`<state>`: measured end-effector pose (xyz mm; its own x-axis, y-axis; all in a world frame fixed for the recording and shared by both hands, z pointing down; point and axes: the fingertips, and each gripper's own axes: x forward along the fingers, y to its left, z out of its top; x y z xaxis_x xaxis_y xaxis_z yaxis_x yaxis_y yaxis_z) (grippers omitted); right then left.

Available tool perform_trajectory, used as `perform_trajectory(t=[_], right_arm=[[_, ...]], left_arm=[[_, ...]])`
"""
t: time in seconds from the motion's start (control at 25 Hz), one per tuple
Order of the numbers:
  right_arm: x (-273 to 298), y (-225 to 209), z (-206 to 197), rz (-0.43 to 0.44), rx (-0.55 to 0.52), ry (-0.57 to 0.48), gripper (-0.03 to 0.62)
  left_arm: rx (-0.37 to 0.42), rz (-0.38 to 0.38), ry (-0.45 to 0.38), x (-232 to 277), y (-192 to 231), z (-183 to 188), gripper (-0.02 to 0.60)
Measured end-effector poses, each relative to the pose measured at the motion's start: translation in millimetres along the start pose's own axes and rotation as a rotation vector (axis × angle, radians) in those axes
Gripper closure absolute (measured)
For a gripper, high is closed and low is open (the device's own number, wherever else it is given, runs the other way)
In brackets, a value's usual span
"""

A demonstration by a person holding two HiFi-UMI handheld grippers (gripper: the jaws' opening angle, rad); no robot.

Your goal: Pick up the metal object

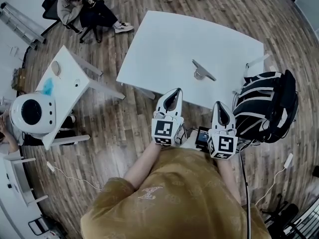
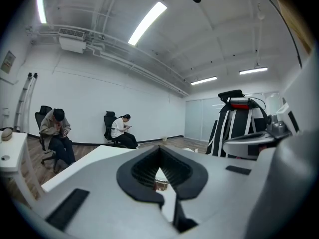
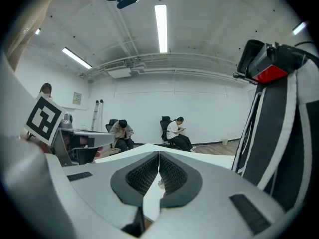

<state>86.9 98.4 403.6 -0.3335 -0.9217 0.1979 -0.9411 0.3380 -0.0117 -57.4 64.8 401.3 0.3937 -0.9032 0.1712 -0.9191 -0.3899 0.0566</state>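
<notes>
The metal object (image 1: 202, 71), a small grey stand with a slanted arm, rests on the white table (image 1: 169, 49) toward its near right side. My left gripper (image 1: 175, 92) hovers over the table's near edge, short of the object, with its jaws closed together and empty. The right gripper (image 1: 220, 106) is beside it, just off the near edge, also shut on nothing. In the left gripper view the closed jaw tips (image 2: 159, 156) frame a small glimpse of the metal object (image 2: 160, 184). The right gripper view shows its tips (image 3: 159, 158) meeting and the same object (image 3: 160, 184) far beyond.
A black backpack with white stripes (image 1: 266, 106) sits on a chair at the table's right corner. A second white desk (image 1: 65, 81) and a round white device (image 1: 32, 113) stand at the left. A person (image 1: 75, 6) sits at the far left. Cables trail over the wooden floor.
</notes>
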Motion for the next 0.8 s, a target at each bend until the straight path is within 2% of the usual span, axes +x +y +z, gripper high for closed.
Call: perform_trajectory(t=[0.4, 0.6, 0.8], right_arm=[[32, -4, 10, 0.005, -0.009, -0.005, 0.585], [47, -20, 20, -0.019, -0.02, -0.047, 0.585], [70, -42, 24, -0.016, -0.002, -0.042, 0.585]], left_arm=[[-0.008, 0.005, -0.004, 22, 14, 6, 0.58], [-0.007, 0.012, 0.002, 43, 17, 10, 0.58], [-0.01, 0.022, 0.014, 68, 17, 13, 0.579]])
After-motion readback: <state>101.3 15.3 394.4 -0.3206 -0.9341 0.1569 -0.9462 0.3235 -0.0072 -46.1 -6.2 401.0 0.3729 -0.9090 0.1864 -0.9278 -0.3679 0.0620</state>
